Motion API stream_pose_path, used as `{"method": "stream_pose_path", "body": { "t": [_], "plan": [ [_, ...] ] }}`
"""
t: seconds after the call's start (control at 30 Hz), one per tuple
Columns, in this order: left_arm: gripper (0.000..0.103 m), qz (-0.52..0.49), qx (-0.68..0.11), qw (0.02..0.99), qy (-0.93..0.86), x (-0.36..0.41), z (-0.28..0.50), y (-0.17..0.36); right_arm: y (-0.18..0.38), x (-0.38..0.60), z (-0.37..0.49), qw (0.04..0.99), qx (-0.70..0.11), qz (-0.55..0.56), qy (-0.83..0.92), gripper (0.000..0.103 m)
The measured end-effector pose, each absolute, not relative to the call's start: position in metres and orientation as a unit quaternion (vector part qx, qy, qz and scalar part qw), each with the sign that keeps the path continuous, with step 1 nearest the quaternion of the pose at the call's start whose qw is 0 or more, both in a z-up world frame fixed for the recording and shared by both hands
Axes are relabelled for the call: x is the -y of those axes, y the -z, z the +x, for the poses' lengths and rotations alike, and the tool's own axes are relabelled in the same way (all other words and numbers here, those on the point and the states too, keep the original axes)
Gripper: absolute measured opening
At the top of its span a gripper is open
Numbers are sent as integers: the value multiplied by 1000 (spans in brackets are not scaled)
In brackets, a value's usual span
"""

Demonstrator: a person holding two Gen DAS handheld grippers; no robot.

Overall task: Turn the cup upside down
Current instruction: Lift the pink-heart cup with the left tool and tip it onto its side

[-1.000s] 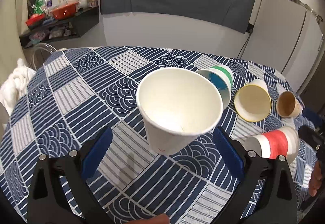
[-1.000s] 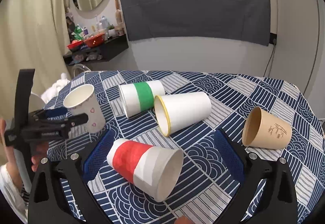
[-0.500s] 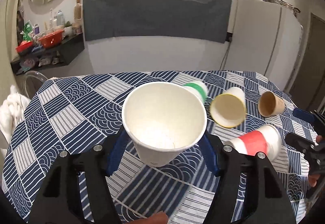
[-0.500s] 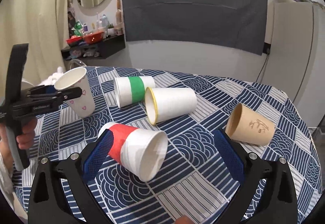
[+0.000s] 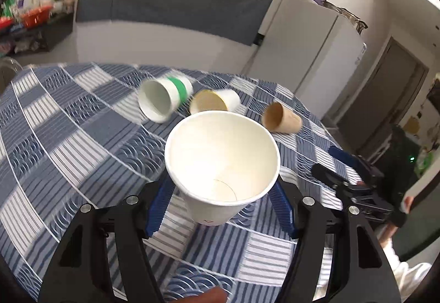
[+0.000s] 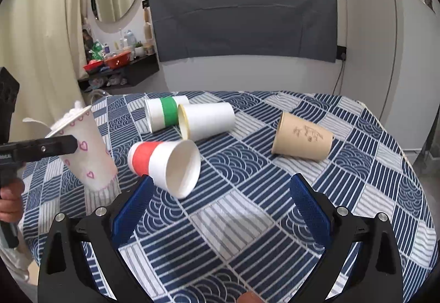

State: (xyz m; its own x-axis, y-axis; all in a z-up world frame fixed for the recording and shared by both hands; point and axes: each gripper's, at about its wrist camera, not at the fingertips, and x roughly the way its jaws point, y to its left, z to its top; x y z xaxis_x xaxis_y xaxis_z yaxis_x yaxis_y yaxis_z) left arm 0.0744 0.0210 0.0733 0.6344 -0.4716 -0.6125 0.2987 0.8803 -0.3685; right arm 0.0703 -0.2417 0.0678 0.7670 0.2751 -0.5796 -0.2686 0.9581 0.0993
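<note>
My left gripper [image 5: 221, 202] is shut on a white paper cup with pink hearts [image 5: 222, 162], mouth toward the camera, held above the table. In the right wrist view the same cup [image 6: 85, 154] hangs tilted at the left, clamped by the left gripper's fingers [image 6: 46, 149]. My right gripper [image 6: 220, 209] is open and empty, low over the tablecloth, just in front of a red-banded white cup [image 6: 165, 164] lying on its side.
A green-banded cup [image 6: 163, 113], a yellow-rimmed white cup [image 6: 206, 120] and a brown cup [image 6: 301, 136] lie on their sides on the blue patterned tablecloth [image 6: 247, 220]. A white fridge [image 6: 390, 61] stands at the right, a shelf [image 6: 118, 72] at the left.
The left gripper closed on the heart cup, lifted it off the table and tilted it. The right gripper moved a little closer to the red-banded cup and stayed open.
</note>
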Motion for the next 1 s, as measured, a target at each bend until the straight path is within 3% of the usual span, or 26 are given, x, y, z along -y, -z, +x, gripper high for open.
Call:
{"method": "stream_pose_path", "body": {
  "t": [0.33, 0.53, 0.63, 1.0],
  "plan": [
    [66, -292, -450, 792, 293, -29, 73, -31, -50, 248, 54, 933, -330, 8, -141, 95],
    [67, -336, -475, 760, 290, -35, 81, -8, -43, 243, 53, 926, -346, 22, -151, 95],
    [96, -378, -488, 732, 288, -40, 82, 3, -39, 238, 53, 929, -342, 14, -142, 95],
    [97, -323, -473, 774, 268, -55, 54, -10, -34, 228, 54, 922, -343, 28, -176, 95]
  ]
}}
